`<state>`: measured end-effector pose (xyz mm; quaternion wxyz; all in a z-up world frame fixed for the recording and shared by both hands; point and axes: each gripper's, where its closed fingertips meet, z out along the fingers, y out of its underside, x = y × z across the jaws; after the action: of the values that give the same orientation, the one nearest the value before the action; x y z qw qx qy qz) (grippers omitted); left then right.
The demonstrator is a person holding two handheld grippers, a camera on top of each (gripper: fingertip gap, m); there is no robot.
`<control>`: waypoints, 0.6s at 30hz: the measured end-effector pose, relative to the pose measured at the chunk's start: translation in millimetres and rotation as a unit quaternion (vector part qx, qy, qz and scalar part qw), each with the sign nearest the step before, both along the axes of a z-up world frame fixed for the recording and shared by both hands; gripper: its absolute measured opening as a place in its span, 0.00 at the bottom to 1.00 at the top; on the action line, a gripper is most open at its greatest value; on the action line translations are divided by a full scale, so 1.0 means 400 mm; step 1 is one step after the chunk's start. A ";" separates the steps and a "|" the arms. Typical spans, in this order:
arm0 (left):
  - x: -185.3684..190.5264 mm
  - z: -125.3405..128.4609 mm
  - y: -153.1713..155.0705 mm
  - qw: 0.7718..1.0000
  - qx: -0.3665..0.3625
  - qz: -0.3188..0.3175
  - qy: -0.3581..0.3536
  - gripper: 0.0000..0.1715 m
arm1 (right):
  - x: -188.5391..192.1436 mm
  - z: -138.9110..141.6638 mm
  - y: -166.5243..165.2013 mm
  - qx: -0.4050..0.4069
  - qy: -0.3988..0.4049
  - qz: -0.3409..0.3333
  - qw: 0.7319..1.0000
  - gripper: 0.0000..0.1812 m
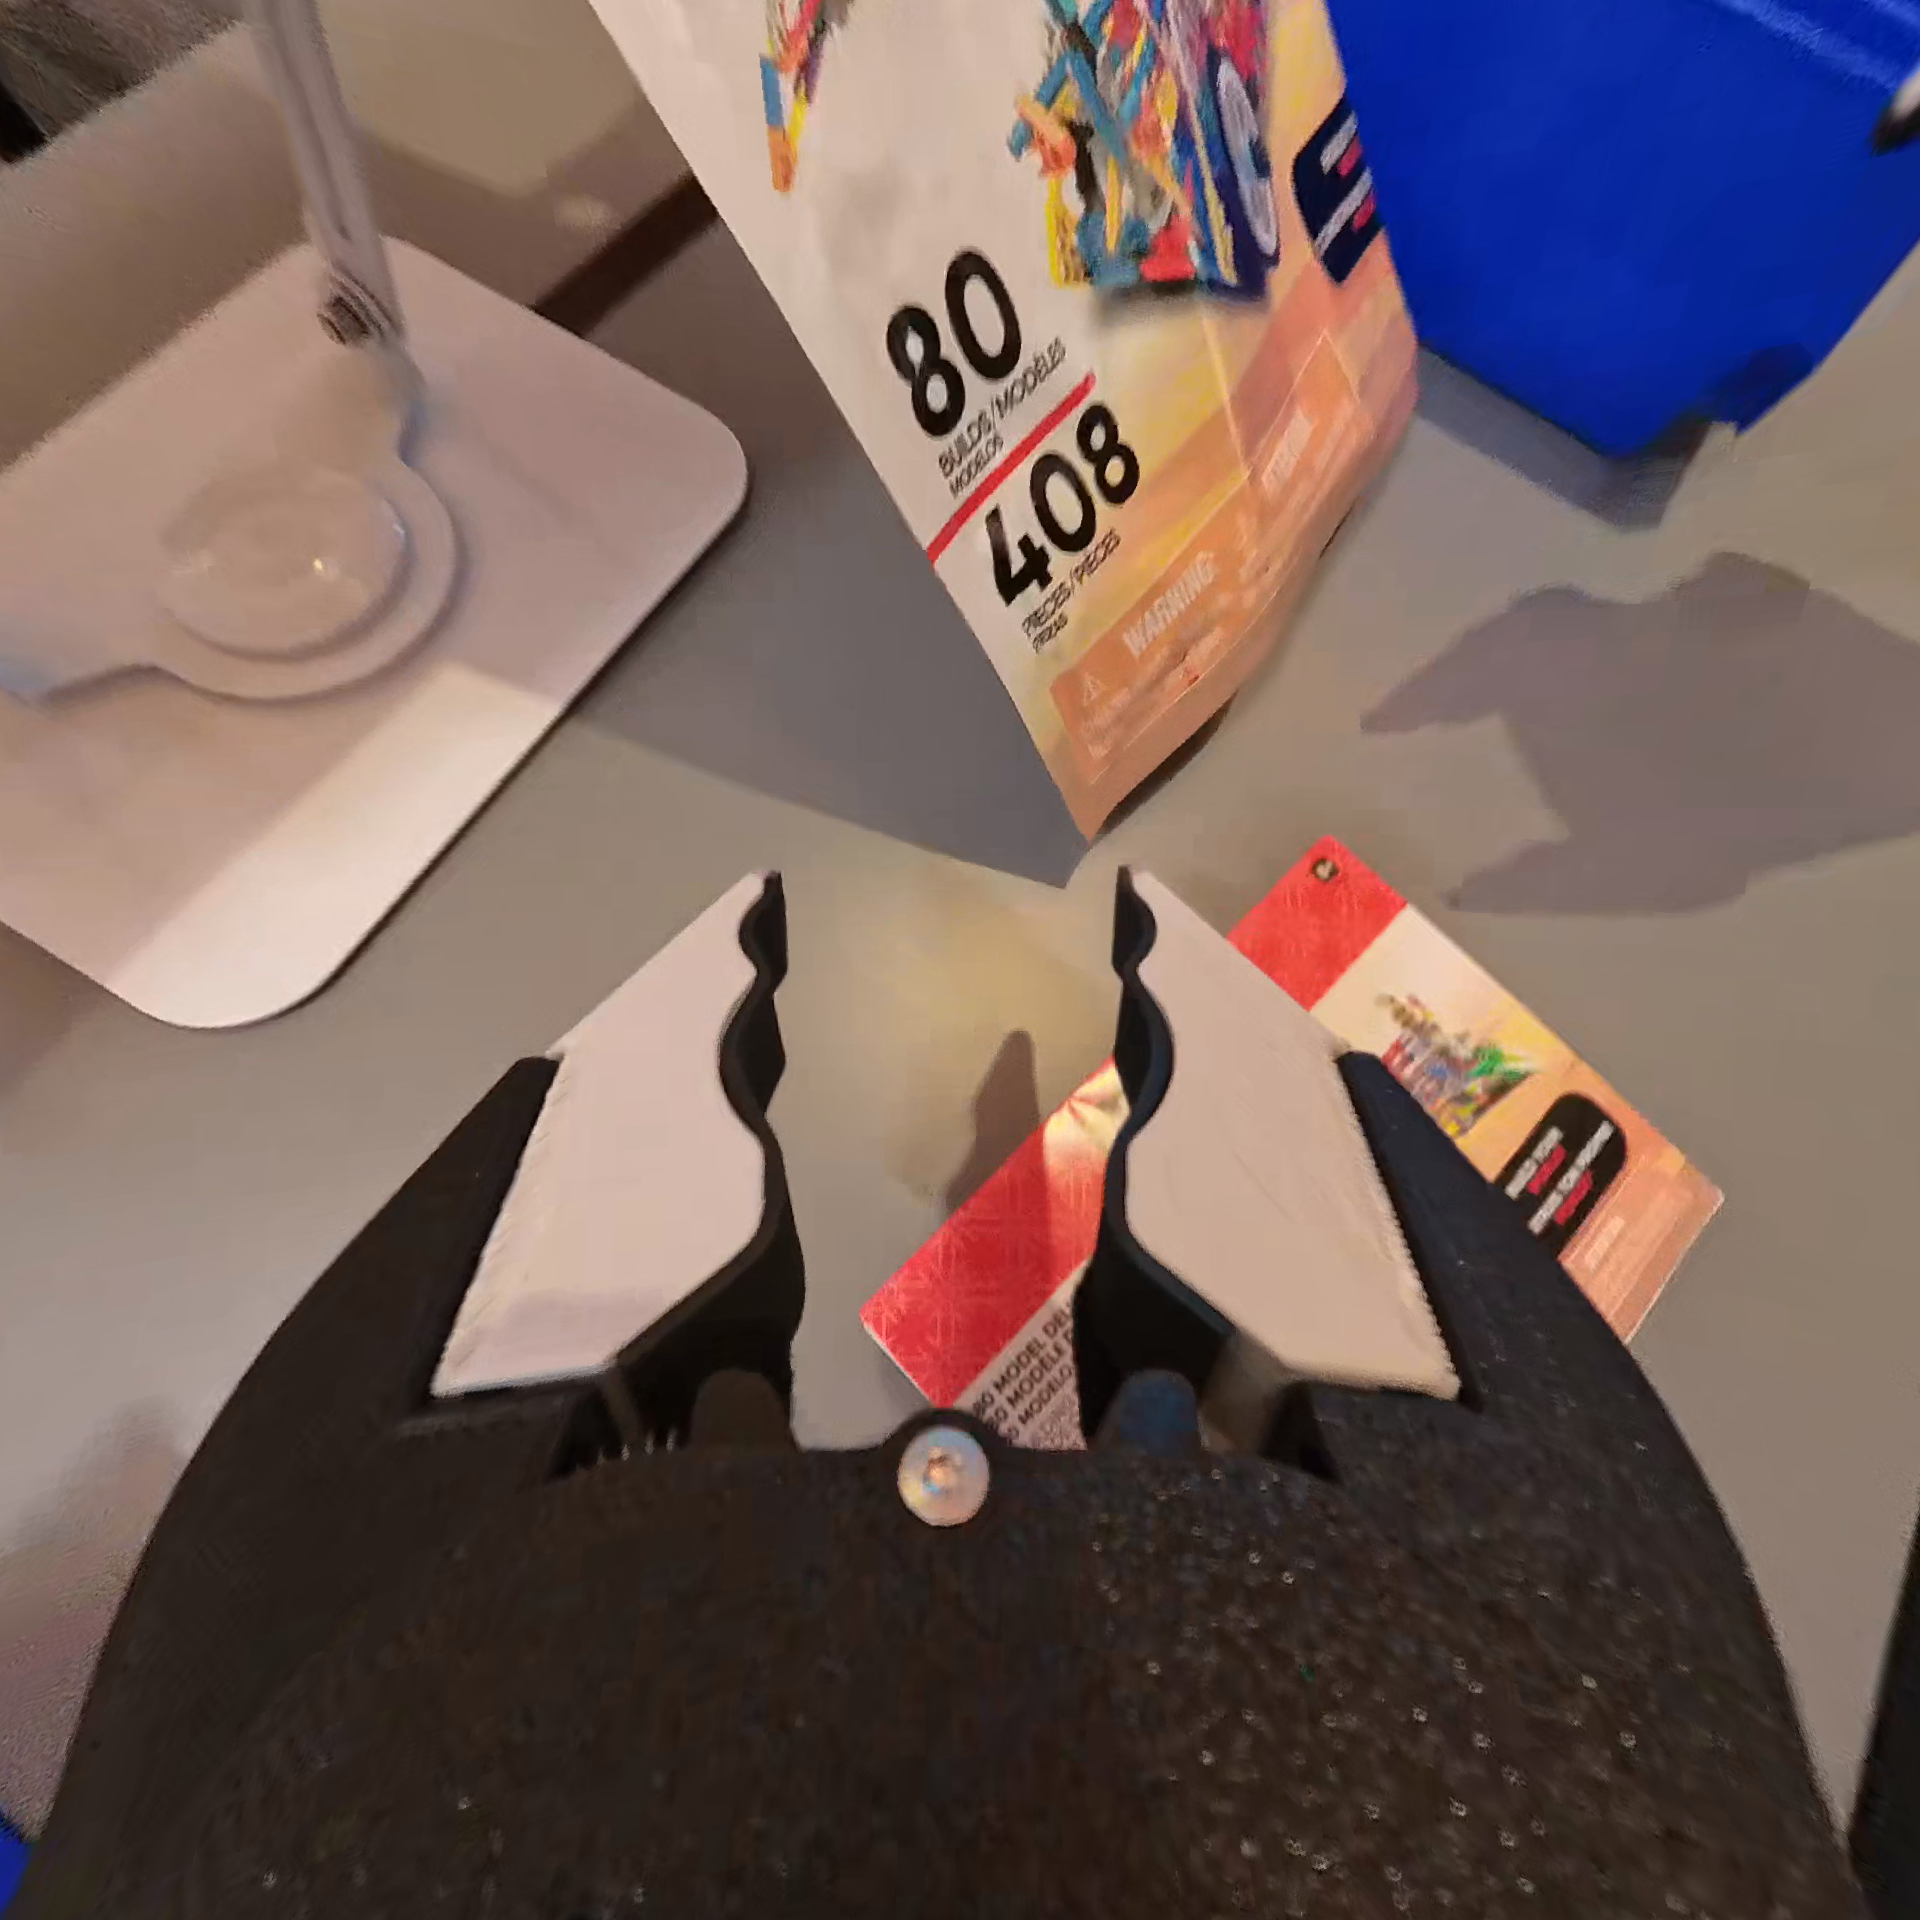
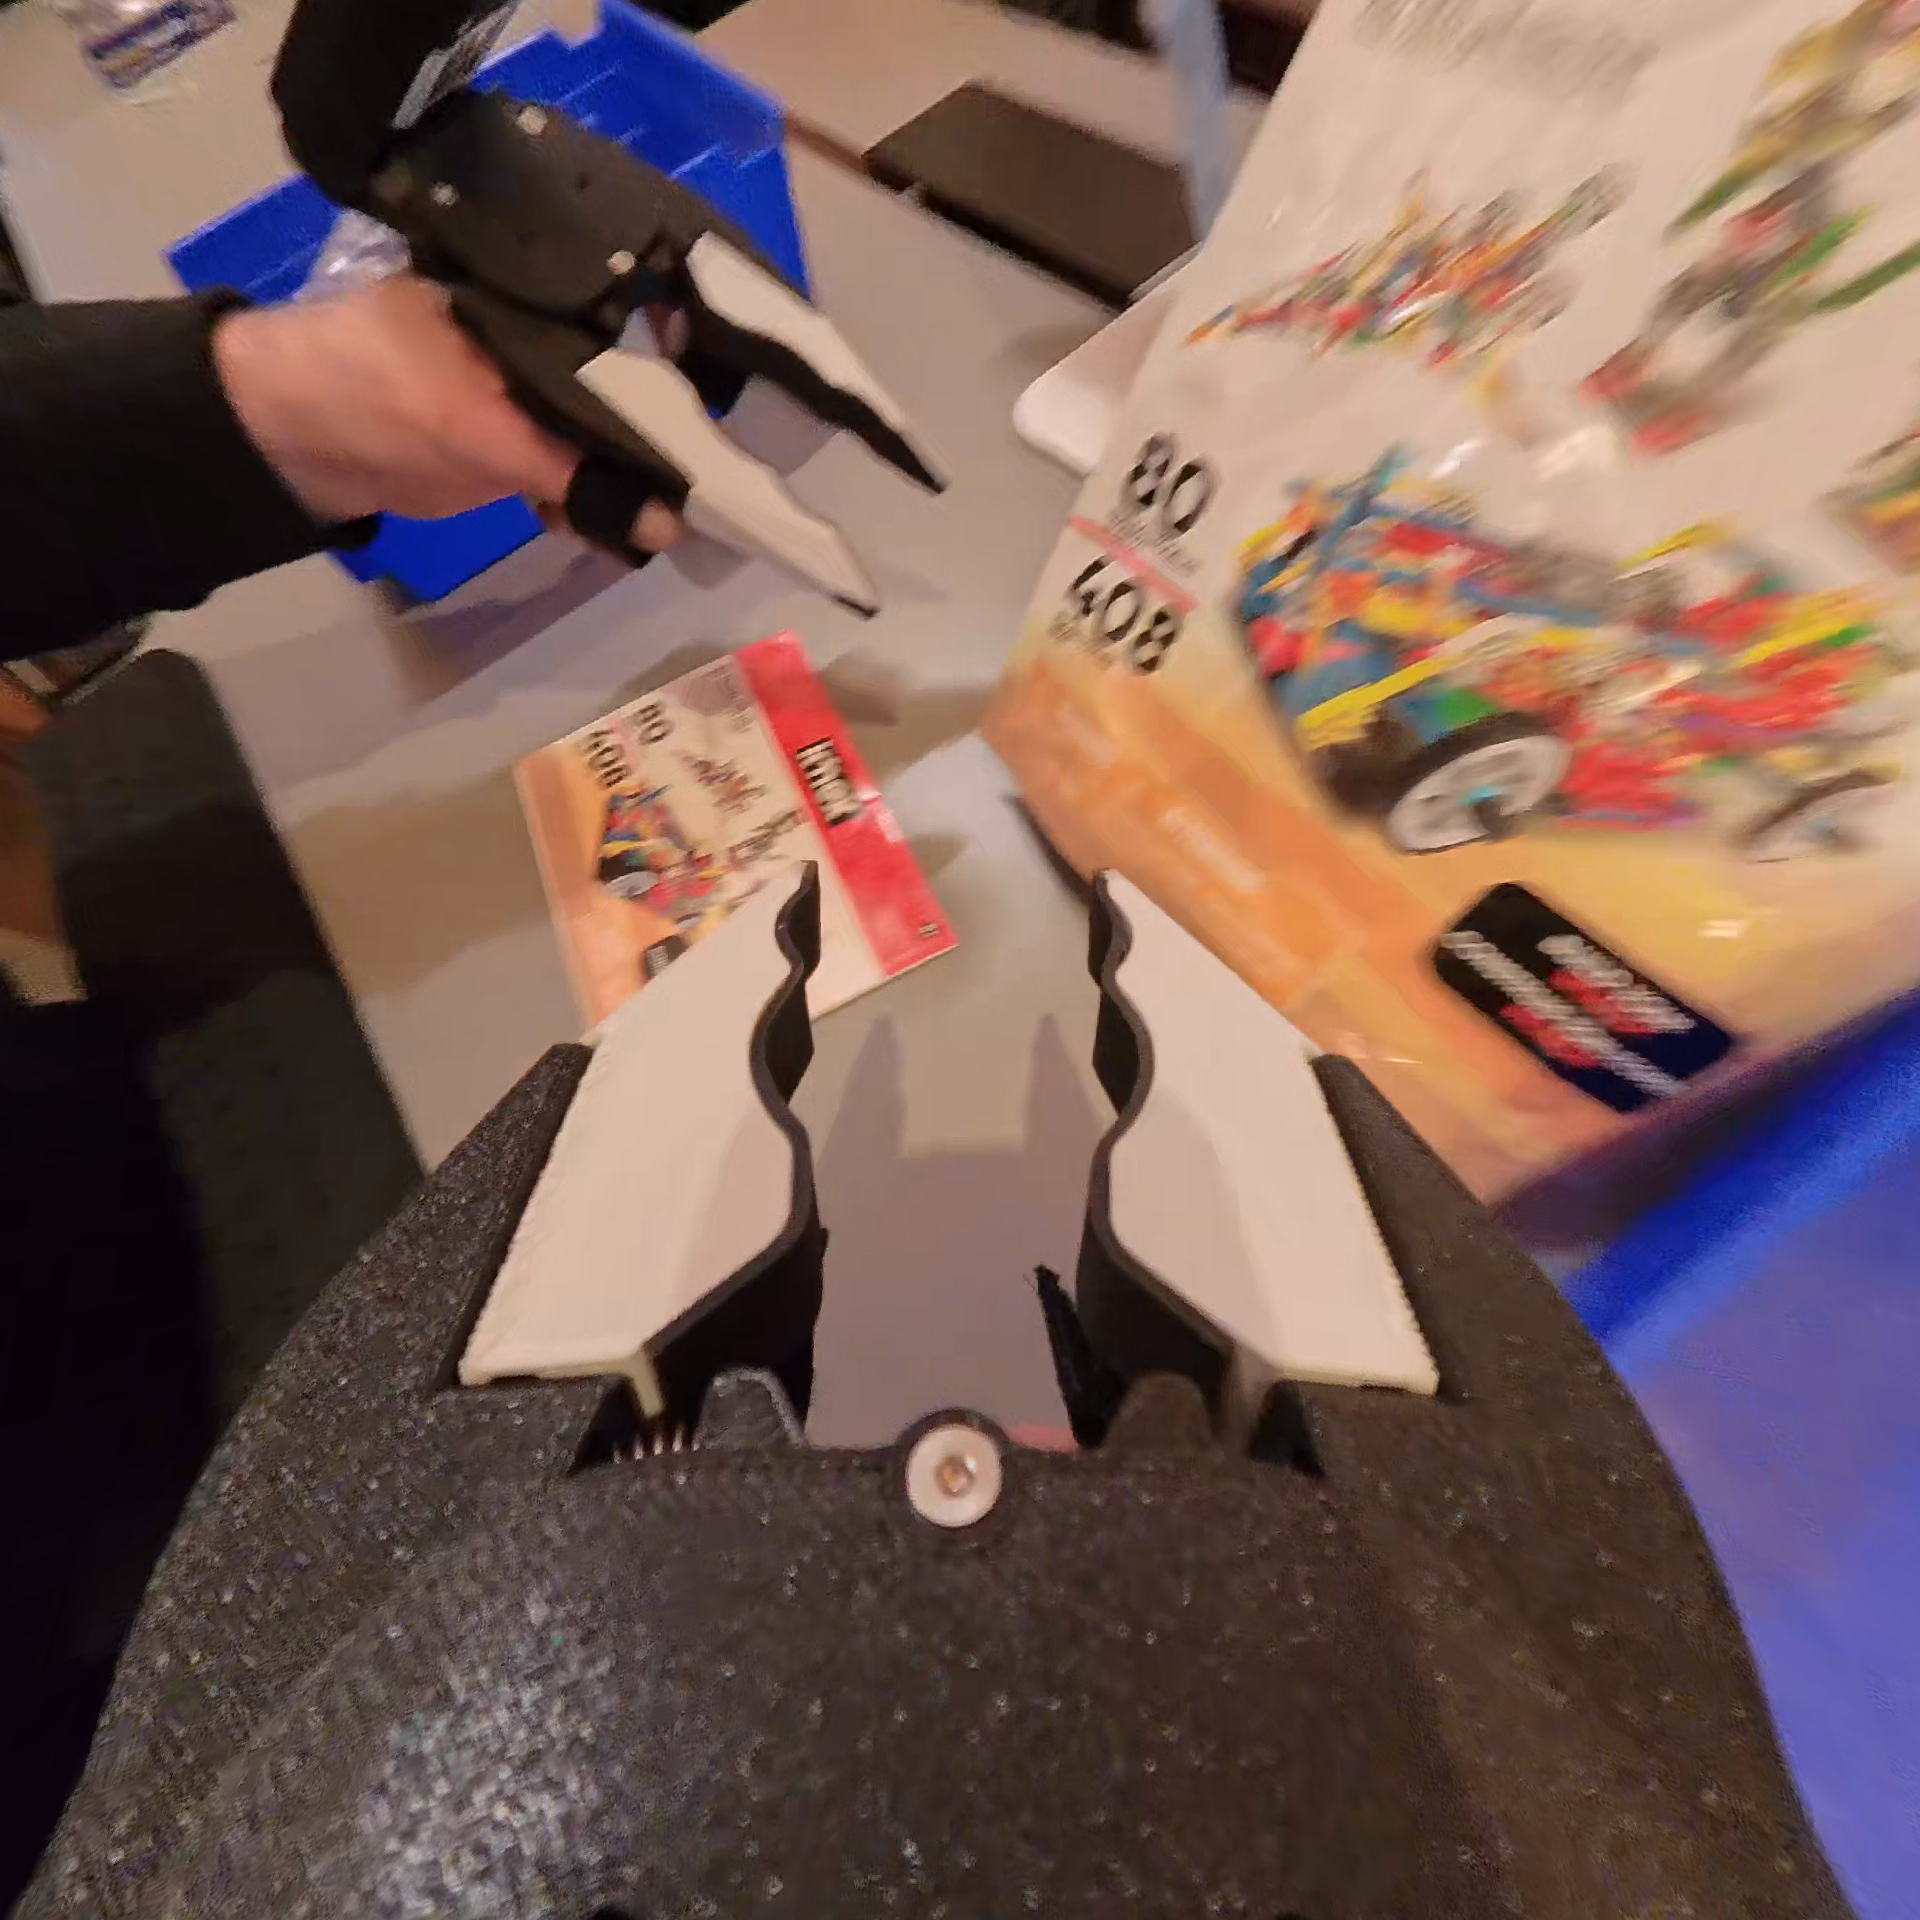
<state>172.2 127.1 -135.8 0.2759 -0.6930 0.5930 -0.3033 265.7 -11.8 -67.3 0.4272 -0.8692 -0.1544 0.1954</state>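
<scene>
My left gripper (image 1: 948, 883) is open and empty, hovering over the grey table (image 1: 727, 1091). A red, white and orange booklet (image 1: 1455, 1101) lies flat under its right finger. A large printed toy-set box (image 1: 1091, 416) leans just beyond the fingertips, its lower corner near the table. My right gripper (image 2: 956, 878) is open and empty above the table, between the booklet (image 2: 727, 810) on its left and the box (image 2: 1455, 644) on its right. The left gripper (image 2: 902, 545) also shows in the right wrist view, held by a hand (image 2: 364, 405) above the booklet.
A white stand base (image 1: 312, 675) with a clear post sits left of the box. A blue bin (image 2: 665, 156) stands behind the left gripper. A blue surface (image 1: 1621, 208) adjoins the box and also shows in the right wrist view (image 2: 1766, 1403). A dark seat (image 2: 156, 831) is at the table's left edge.
</scene>
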 end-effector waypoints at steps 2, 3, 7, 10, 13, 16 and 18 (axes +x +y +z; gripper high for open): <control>-0.019 -0.032 -0.007 1.000 -0.001 -0.002 0.025 0.35 | -0.063 -0.068 -0.012 -0.035 0.008 0.018 0.999 0.23; -0.028 -0.045 -0.011 0.999 -0.008 -0.002 0.032 0.35 | -0.079 -0.107 -0.009 -0.049 -0.005 0.017 0.999 0.23; -0.021 -0.061 -0.031 0.999 -0.039 -0.002 0.019 0.36 | -0.061 -0.239 0.055 -0.102 -0.006 -0.071 0.992 0.17; 0.044 -0.046 -0.034 0.998 -0.052 -0.016 -0.008 0.37 | -0.050 -0.284 0.088 -0.116 0.003 -0.099 0.988 0.14; 0.138 0.004 0.010 0.993 -0.102 0.001 -0.067 0.40 | -0.057 -0.299 0.095 -0.121 -0.003 -0.103 0.987 0.15; 0.215 0.060 0.064 0.979 -0.165 0.015 -0.118 0.34 | -0.047 -0.309 0.104 -0.123 -0.003 -0.115 0.986 0.15; 0.252 0.082 0.070 0.967 -0.211 -0.004 -0.140 0.20 | -0.031 -0.313 0.120 -0.121 0.001 -0.129 0.984 0.15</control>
<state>273.1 155.3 -103.1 0.2021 -0.6842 0.4735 -0.5165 253.3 36.0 -192.6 0.3406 -0.9268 -0.0158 0.1573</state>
